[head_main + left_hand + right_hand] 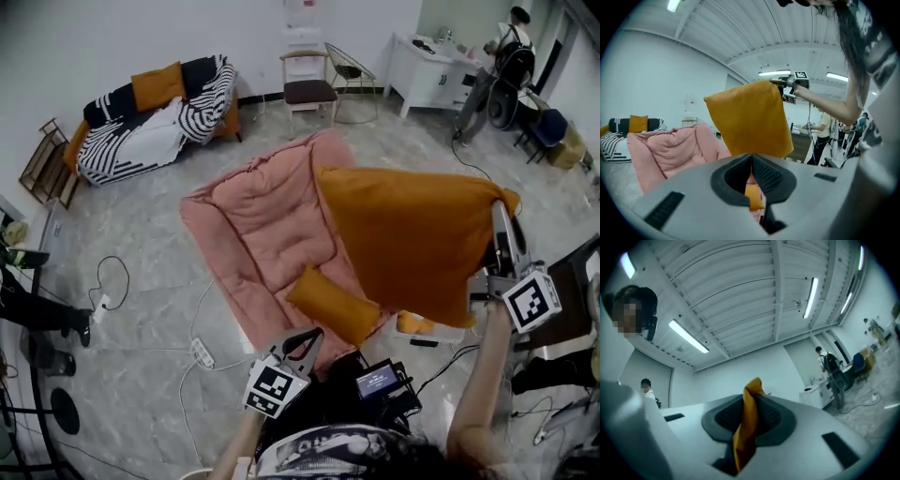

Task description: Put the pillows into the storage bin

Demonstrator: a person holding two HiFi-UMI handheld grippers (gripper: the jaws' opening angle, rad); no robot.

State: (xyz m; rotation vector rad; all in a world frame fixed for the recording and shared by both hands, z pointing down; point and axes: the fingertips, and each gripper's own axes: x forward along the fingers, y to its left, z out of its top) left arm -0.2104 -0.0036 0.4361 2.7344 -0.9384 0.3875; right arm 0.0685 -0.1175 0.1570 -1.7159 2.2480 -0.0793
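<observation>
While your right gripper pinches one corner, large orange pillow hangs aloft — over the pink floor cushion.
Your left gripper: jaws closed together, nothing between them — tips near small orange pillow, which lies on the cushion's near edge.

Pink padded mat spread centre frame on grey marble floor. Sofa with black-white striped throw, upper left; wooden rack at left edge beside it. Brown-seat chair and wire chair top centre by the wall. White desk upper right, person standing at it. White power strip with cables, lower left. Small lit screen bottom centre.
</observation>
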